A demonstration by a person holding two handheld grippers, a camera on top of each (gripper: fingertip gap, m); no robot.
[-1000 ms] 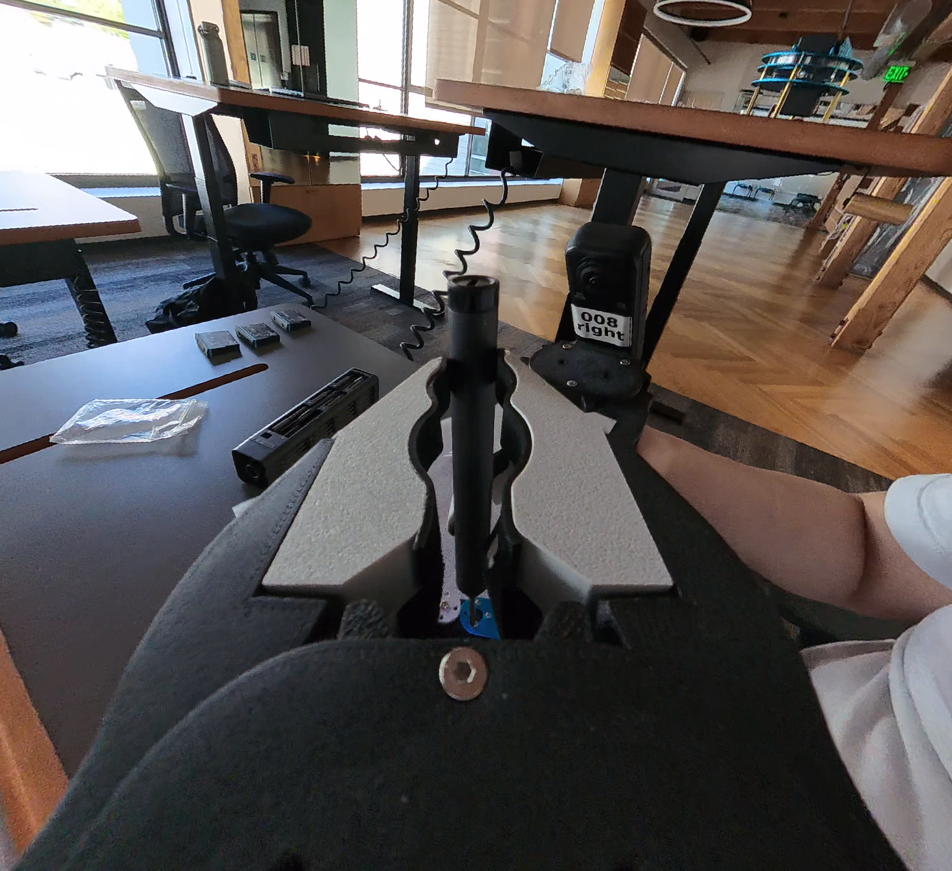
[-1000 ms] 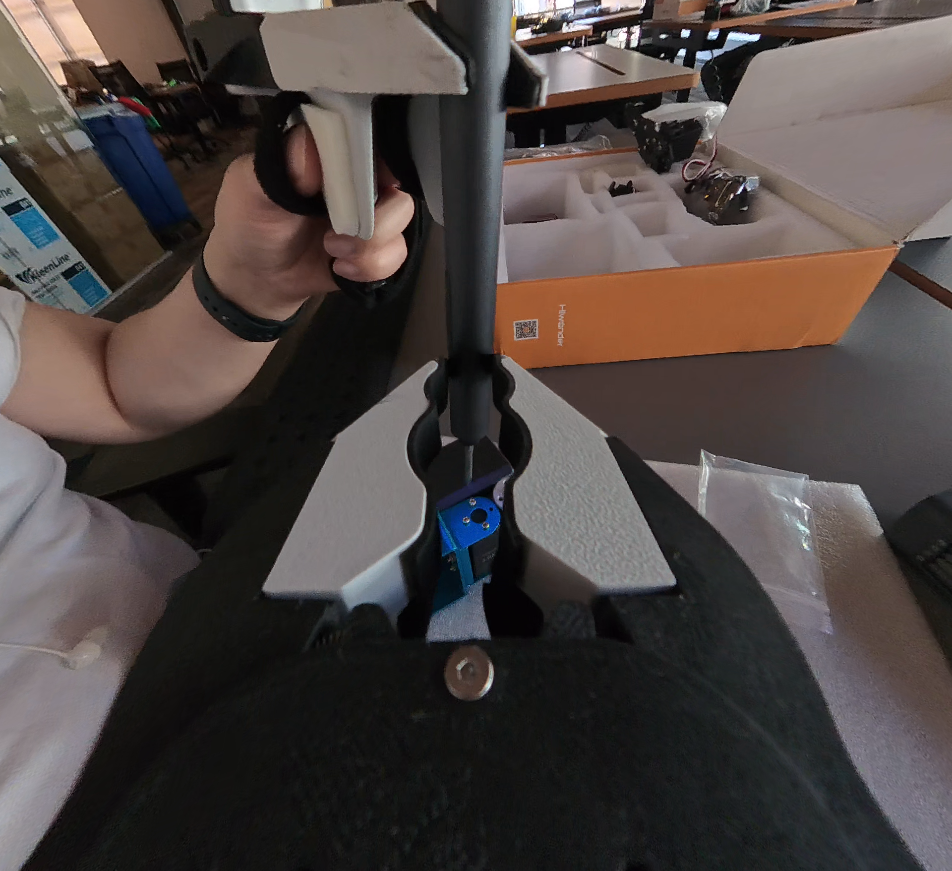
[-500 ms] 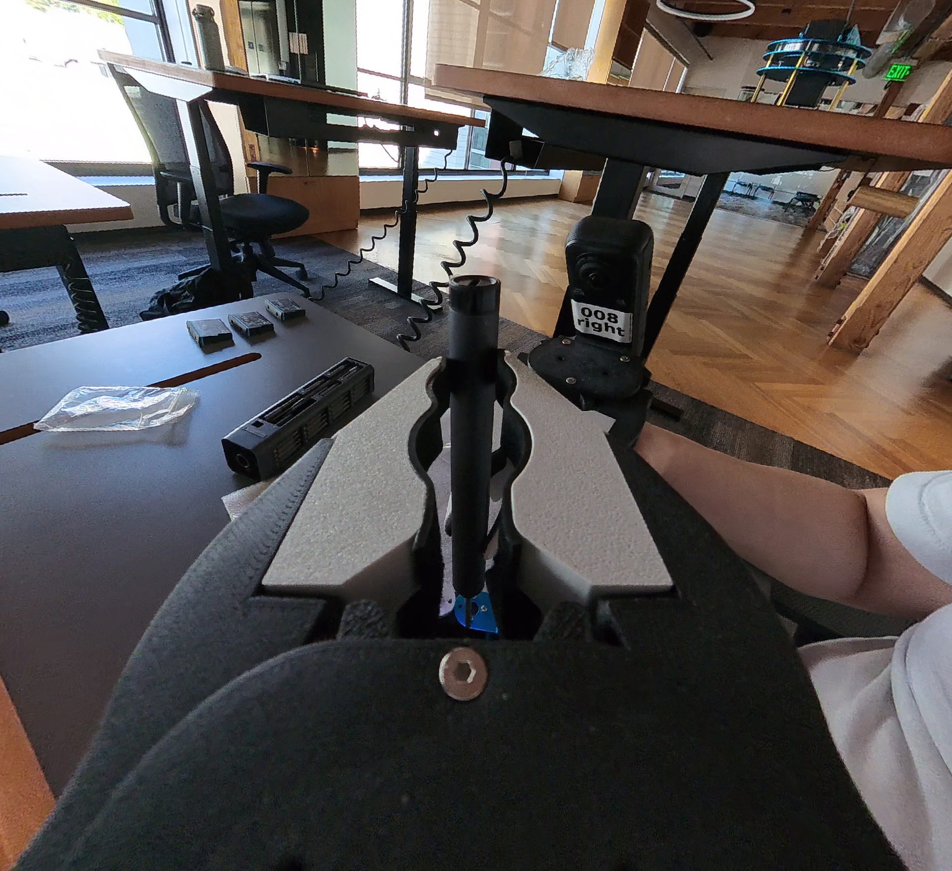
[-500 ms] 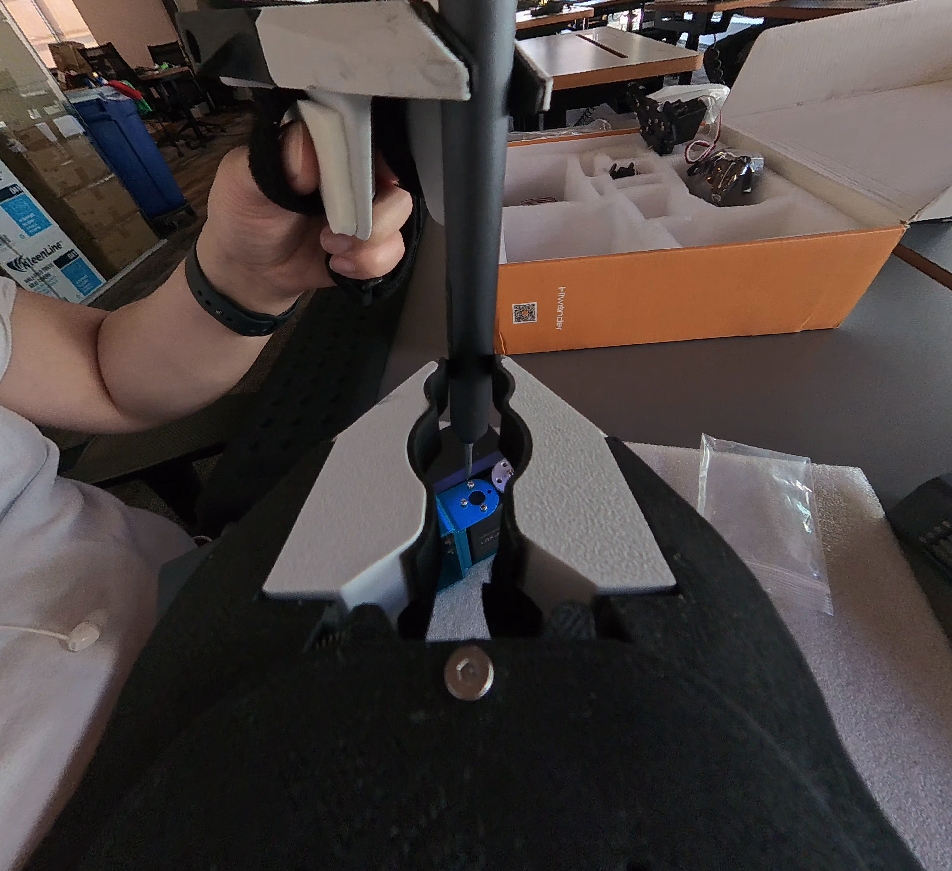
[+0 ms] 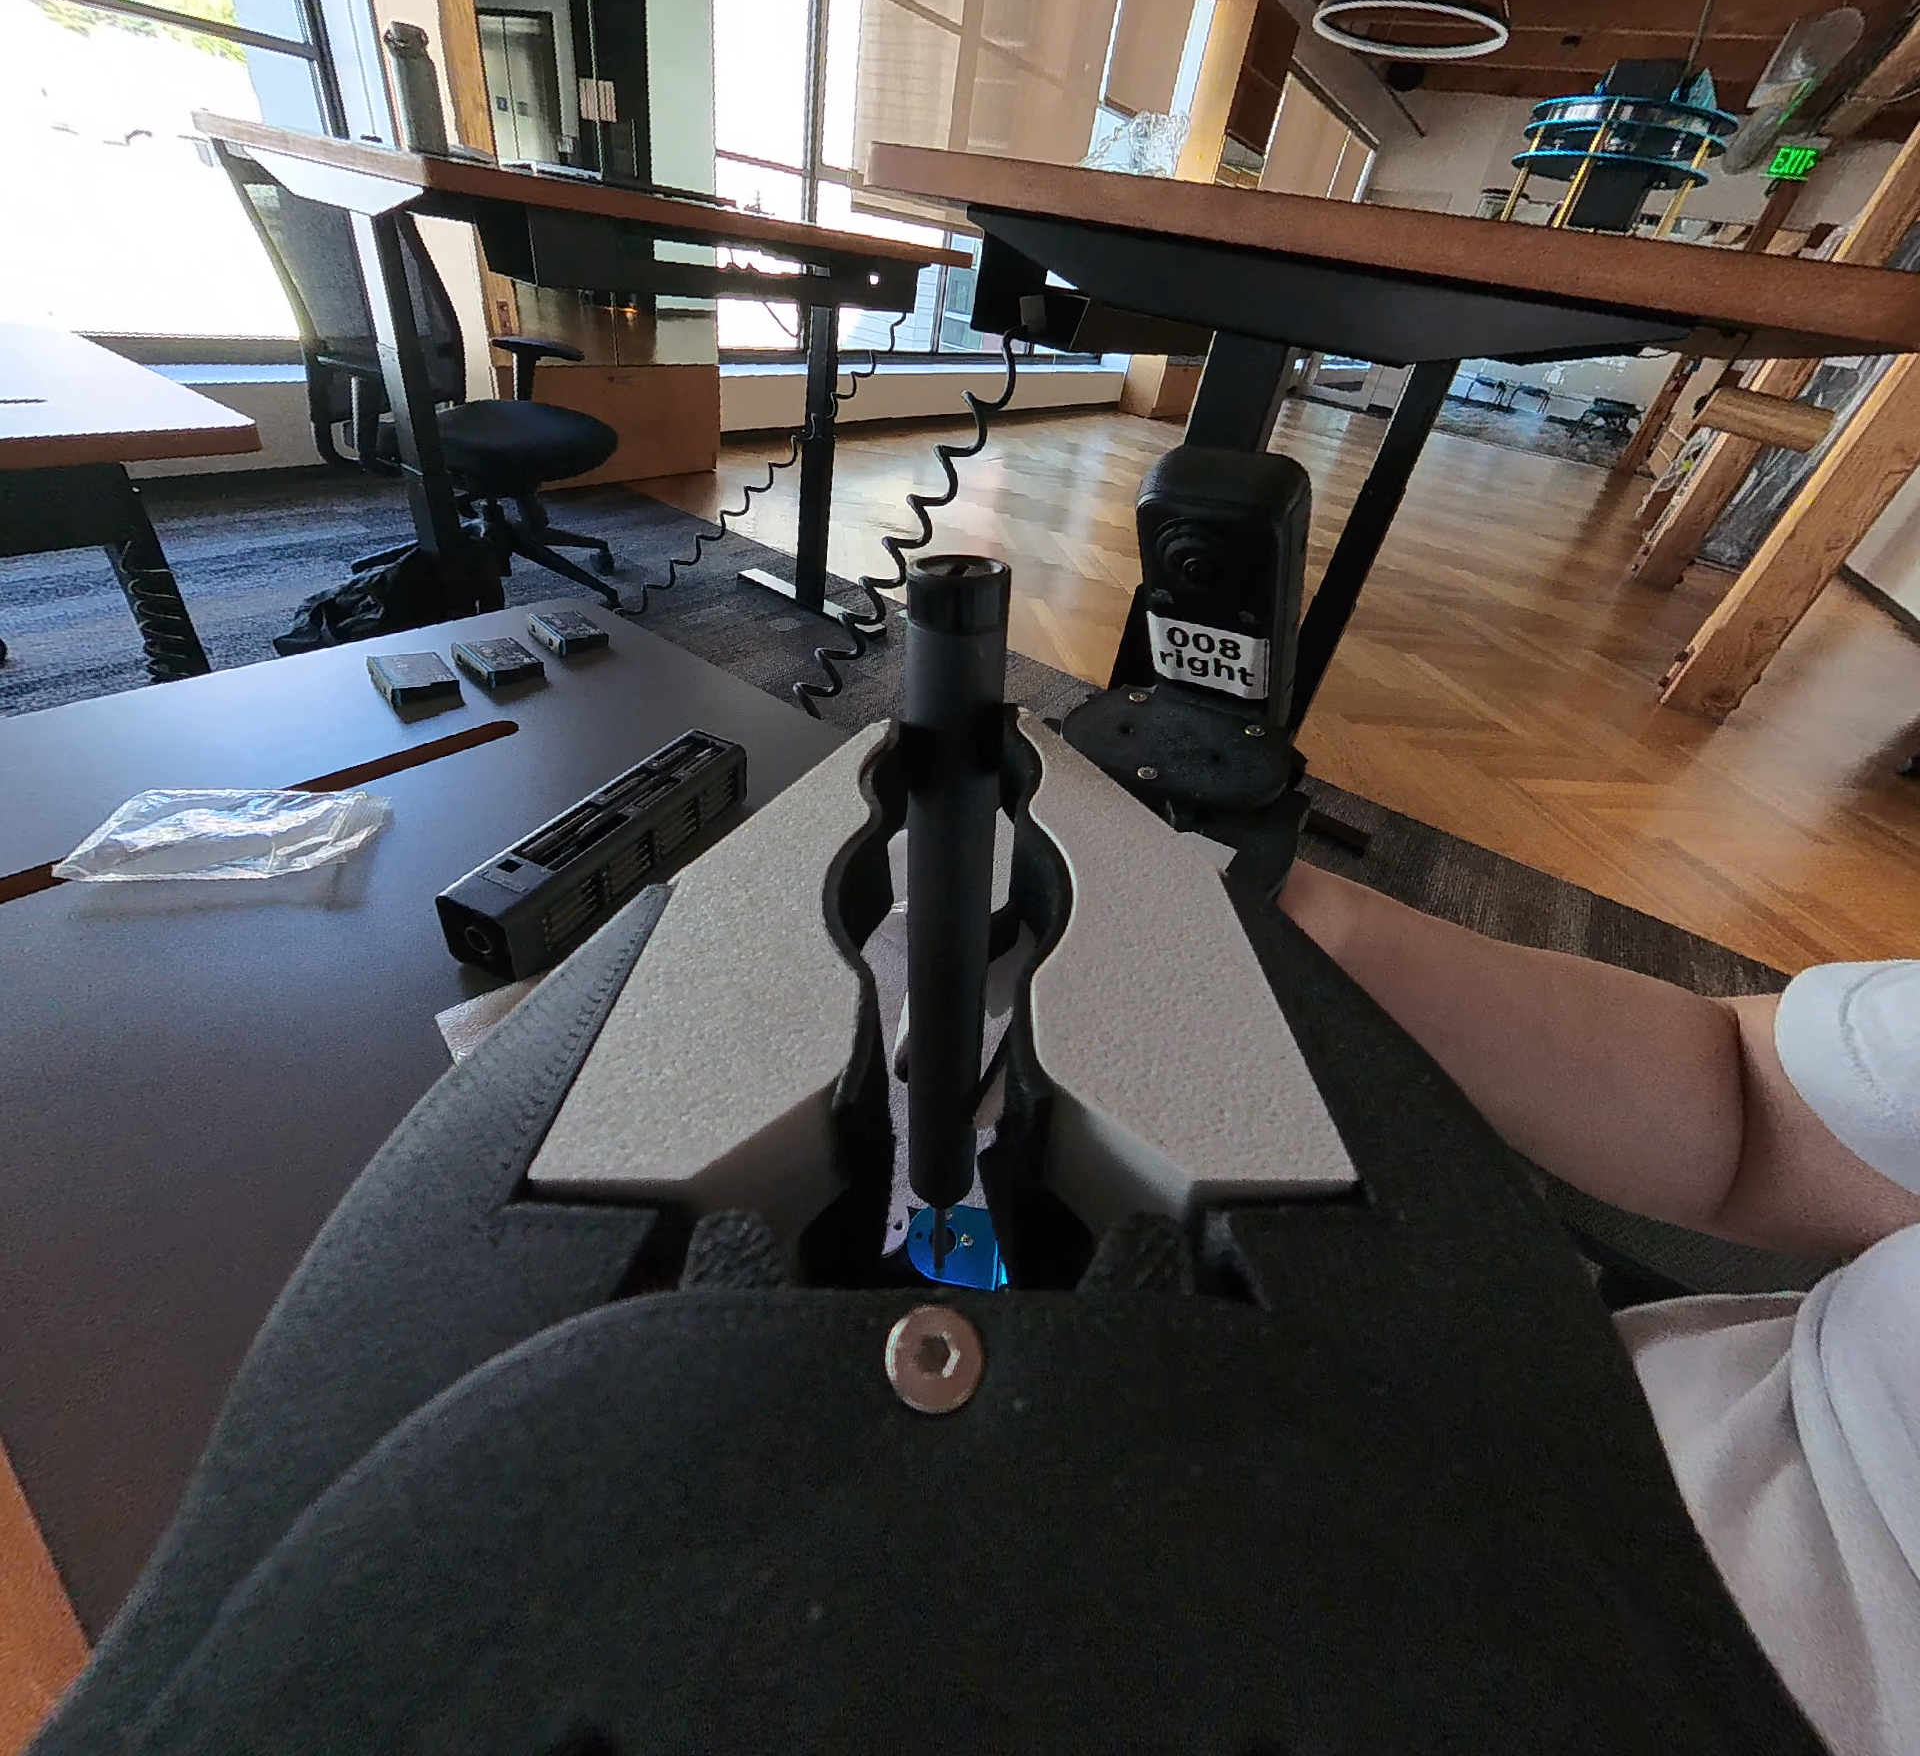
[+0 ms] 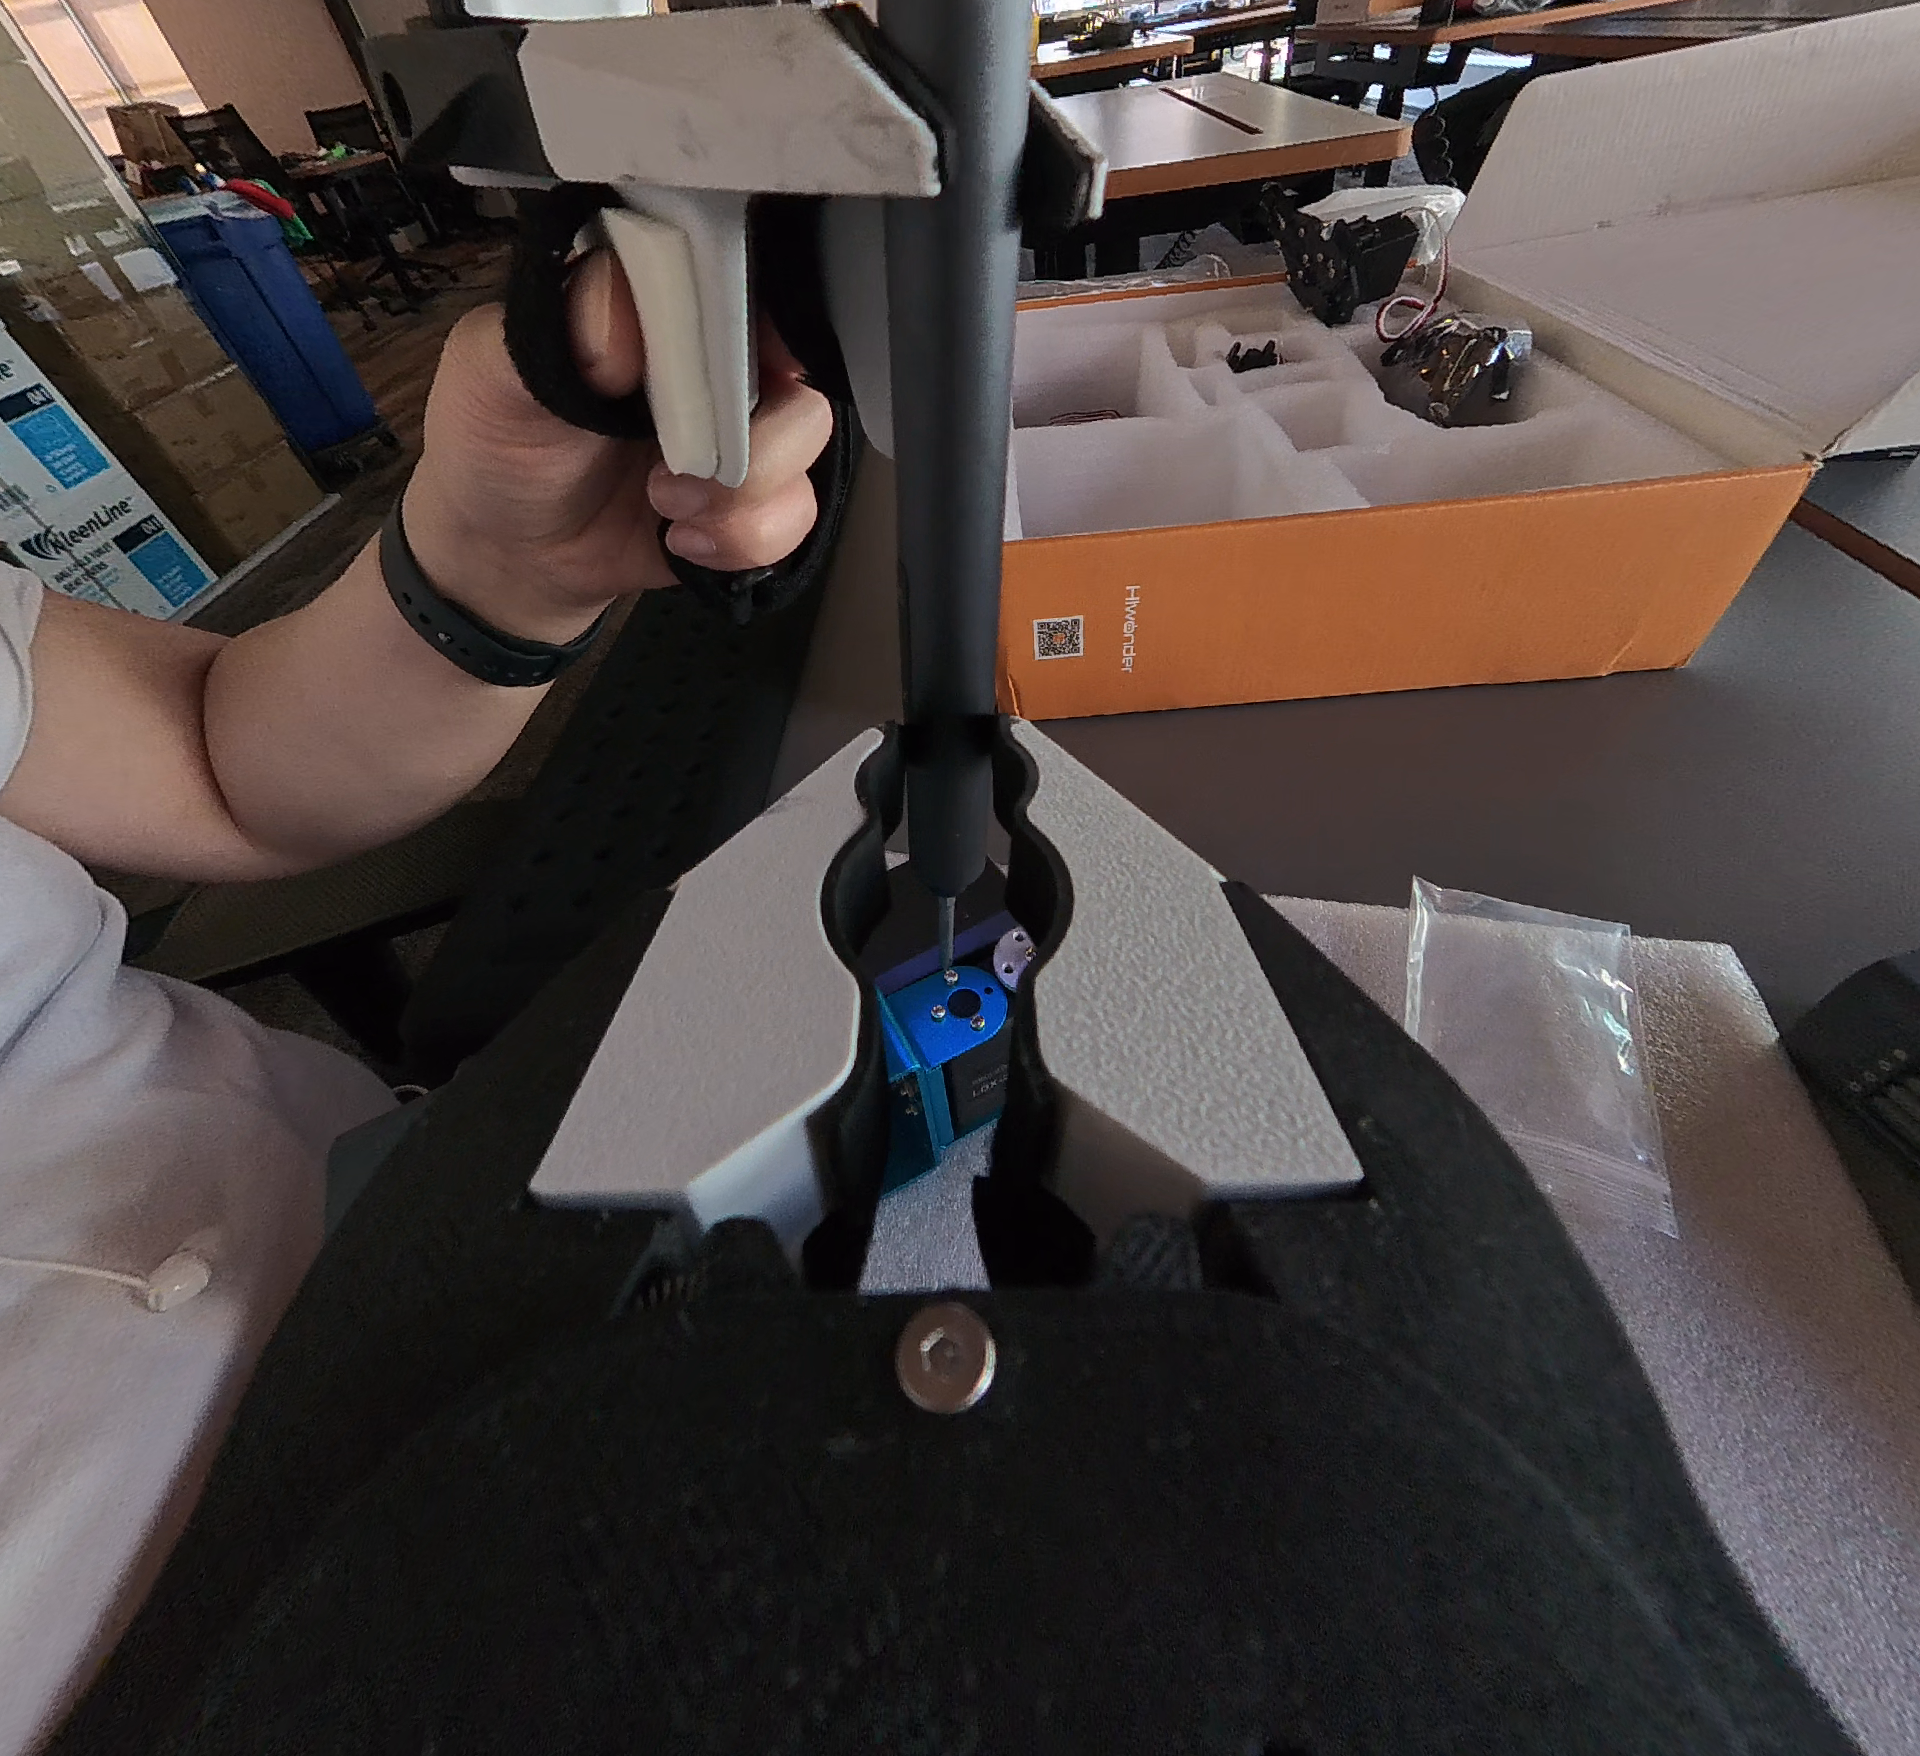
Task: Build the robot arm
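bit tip lowered onto blue metal servo (image 6: pixel 940 1041) | left gripper (image 5: pixel 951 740) fingers clamp matte cylindrical screwdriver (image 5: pixel 943 896) | right gripper (image 6: pixel 945 1072) fingers pinch servo

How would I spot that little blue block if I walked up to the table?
Find the open orange box on the dark table; in front lies a white foam sheet. On it the right claw pinches a small blue block, the only blue part, with the black screwdriver tip on its top.
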